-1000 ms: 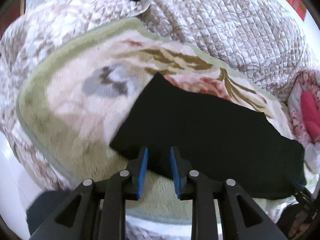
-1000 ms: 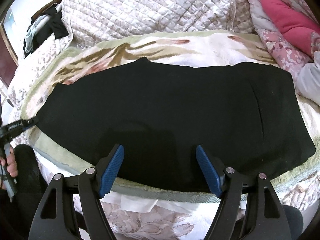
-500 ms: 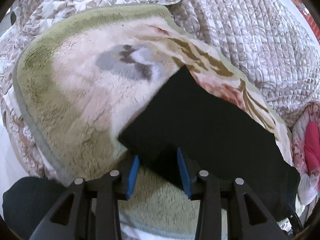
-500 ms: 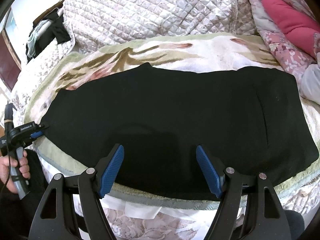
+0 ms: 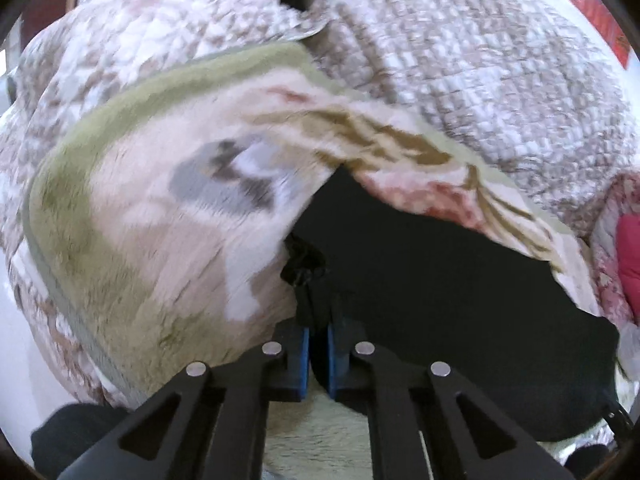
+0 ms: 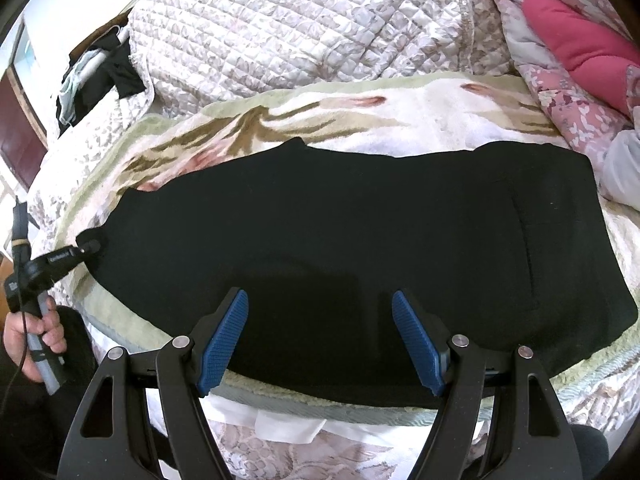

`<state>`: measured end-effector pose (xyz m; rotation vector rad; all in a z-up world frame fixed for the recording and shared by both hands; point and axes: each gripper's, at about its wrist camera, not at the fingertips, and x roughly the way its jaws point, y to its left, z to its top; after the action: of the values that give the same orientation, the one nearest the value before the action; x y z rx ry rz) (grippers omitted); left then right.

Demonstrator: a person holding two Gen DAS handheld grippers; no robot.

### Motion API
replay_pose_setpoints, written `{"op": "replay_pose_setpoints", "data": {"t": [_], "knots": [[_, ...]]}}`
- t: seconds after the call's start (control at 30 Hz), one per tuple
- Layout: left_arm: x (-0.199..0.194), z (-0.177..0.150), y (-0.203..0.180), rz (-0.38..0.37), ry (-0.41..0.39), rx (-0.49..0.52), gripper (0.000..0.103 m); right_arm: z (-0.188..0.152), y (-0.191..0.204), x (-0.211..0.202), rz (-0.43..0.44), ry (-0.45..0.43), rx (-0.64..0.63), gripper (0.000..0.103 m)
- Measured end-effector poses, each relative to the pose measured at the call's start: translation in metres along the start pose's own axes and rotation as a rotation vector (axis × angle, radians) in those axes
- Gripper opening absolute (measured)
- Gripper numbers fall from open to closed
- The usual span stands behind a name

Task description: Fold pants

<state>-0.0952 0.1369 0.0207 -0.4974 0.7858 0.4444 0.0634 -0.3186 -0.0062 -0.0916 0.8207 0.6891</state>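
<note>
Black pants (image 6: 360, 232) lie folded lengthwise across a floral fleece blanket (image 6: 400, 120), leg ends at the left, waist at the right. My left gripper (image 5: 318, 344) is shut on the leg-end hem of the pants (image 5: 440, 300), with a bunch of black cloth puckered just past its blue pads. It also shows in the right wrist view (image 6: 86, 247) at the pants' left end. My right gripper (image 6: 320, 340) is open and empty, hovering over the near edge of the pants at their middle.
A quilted beige bedspread (image 6: 300, 28) covers the bed behind the blanket. A pink cushion (image 6: 580, 44) and floral bedding lie at the right. Dark clothes (image 6: 104, 72) hang at the far left. The bed's near edge runs under my right gripper.
My left gripper has closed on the hem at the pants' leg end and bunched the cloth. My right gripper has stayed open in place.
</note>
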Motion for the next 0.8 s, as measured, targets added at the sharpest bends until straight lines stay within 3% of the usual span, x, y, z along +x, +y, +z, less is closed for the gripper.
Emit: {"op": "replay_pose_setpoints", "data": {"t": [0.17, 0.43, 0.6, 0.73, 0.8], "knots": [[-0.016, 0.018, -0.038, -0.133, -0.04, 0.085, 0.007, 0.001, -0.007, -0.006, 0.004, -0.02, 0.033, 0.075], [-0.024, 0.013, -0.161, -0.423, -0.014, 0.309, 0.007, -0.001, -0.027, -0.023, -0.012, -0.054, 0.089, 0.075], [-0.007, -0.029, -0.223, -0.564, 0.107, 0.426, 0.007, -0.007, -0.048, -0.029, -0.033, -0.056, 0.143, 0.075], [0.022, -0.072, -0.247, -0.603, 0.268, 0.487, 0.007, -0.01, -0.06, -0.029, -0.031, -0.046, 0.19, 0.075], [0.026, -0.086, -0.246, -0.585, 0.298, 0.509, 0.008, -0.009, -0.062, -0.03, -0.022, -0.053, 0.198, 0.075]]}}
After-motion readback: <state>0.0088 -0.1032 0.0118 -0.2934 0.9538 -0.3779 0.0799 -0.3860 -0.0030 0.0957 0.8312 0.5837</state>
